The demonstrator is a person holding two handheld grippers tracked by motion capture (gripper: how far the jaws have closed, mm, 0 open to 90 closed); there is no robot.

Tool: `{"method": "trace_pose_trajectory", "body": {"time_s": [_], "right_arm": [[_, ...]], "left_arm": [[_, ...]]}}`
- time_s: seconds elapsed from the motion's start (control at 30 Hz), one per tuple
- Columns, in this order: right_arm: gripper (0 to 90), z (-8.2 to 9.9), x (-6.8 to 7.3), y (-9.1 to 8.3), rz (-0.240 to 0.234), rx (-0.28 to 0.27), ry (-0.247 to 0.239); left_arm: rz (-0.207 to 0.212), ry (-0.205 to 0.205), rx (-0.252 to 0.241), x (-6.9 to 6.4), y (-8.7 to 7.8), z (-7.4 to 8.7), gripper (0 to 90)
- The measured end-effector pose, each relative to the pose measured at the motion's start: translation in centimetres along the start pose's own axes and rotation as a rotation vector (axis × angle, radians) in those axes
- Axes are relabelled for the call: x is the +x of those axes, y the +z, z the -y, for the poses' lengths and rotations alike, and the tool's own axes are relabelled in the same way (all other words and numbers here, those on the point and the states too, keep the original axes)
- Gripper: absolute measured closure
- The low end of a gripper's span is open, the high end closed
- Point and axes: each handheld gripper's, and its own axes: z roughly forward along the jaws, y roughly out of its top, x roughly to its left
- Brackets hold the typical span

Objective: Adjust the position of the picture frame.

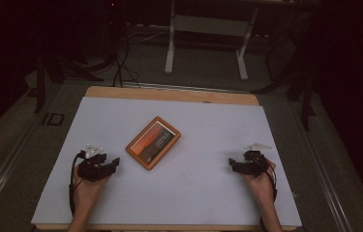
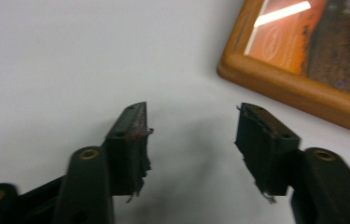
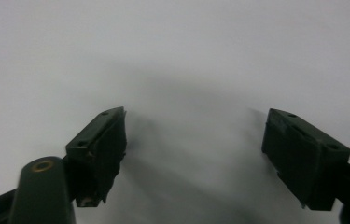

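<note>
A picture in an orange-brown wooden frame point(image 1: 153, 142) lies flat near the middle of the white table top point(image 1: 203, 121), turned at an angle. My left gripper point(image 1: 113, 163) rests low on the table to the left of the frame, jaws open and empty. In the left gripper view the frame's corner point(image 2: 298, 88) lies just beyond the right jaw, apart from it. My right gripper point(image 1: 232, 164) sits at the right side of the table, well away from the frame. Its jaws stand wide open over bare white surface point(image 3: 191, 56).
The white sheet covers a wooden table whose far edge point(image 1: 169, 93) shows. Beyond it, on the dark floor, stand a white desk frame point(image 1: 205, 43) and trailing cables point(image 1: 118, 63). The person's hands point(image 1: 87, 193) come in from the near edge.
</note>
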Motion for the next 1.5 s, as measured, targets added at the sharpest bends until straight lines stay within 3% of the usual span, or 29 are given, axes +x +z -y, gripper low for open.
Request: {"method": "trace_pose_trajectory", "body": {"time_s": [0.1,0.23,0.3,0.57,0.8,0.93,1.0,1.2,1.43,1.5], "right_arm": [[26.1,-0.1,0.7,-0.4,-0.009,-0.016,-0.027],[29.4,-0.5,1.2,-1.1,-0.053,-0.056,-0.018],[30.7,-0.5,1.3,-1.2,-0.062,-0.062,-0.023],[52.3,-1.3,2.8,-2.1,-0.133,-0.115,-0.069],[60.6,-1.9,4.2,-2.4,-0.164,-0.120,-0.118],[63.8,-2.7,5.8,-2.3,-0.197,-0.125,-0.160],[66.1,-3.2,6.6,-2.1,-0.208,-0.124,-0.181],[66.8,-4.6,8.4,-2.0,-0.231,-0.147,-0.220],[66.2,-4.9,9.8,-1.5,-0.261,-0.146,-0.244],[66.2,-4.9,10.1,-1.3,-0.267,-0.150,-0.244]], "left_arm": [[0.004,0.047,-0.028,-0.1,-0.6,-0.1,50.1],[0.014,0.093,-0.026,-0.5,-0.6,0.2,48.5],[0.037,0.089,-0.024,-0.6,-0.6,0.2,48.2],[0.075,0.062,-0.018,-0.5,-0.6,-0.2,48.9],[0.094,0.054,-0.016,-0.3,-0.6,-0.3,48.6],[0.106,0.065,-0.021,-0.4,-0.5,-0.5,48.7],[0.131,0.057,-0.020,-0.5,-0.5,-0.5,50.2],[0.144,0.057,0.004,-0.1,-0.1,-0.8,62.9],[0.110,0.136,0.023,-0.1,0.8,-2.1,88.7],[0.107,0.157,0.027,-0.1,1.4,-2.5,89.4]]}}
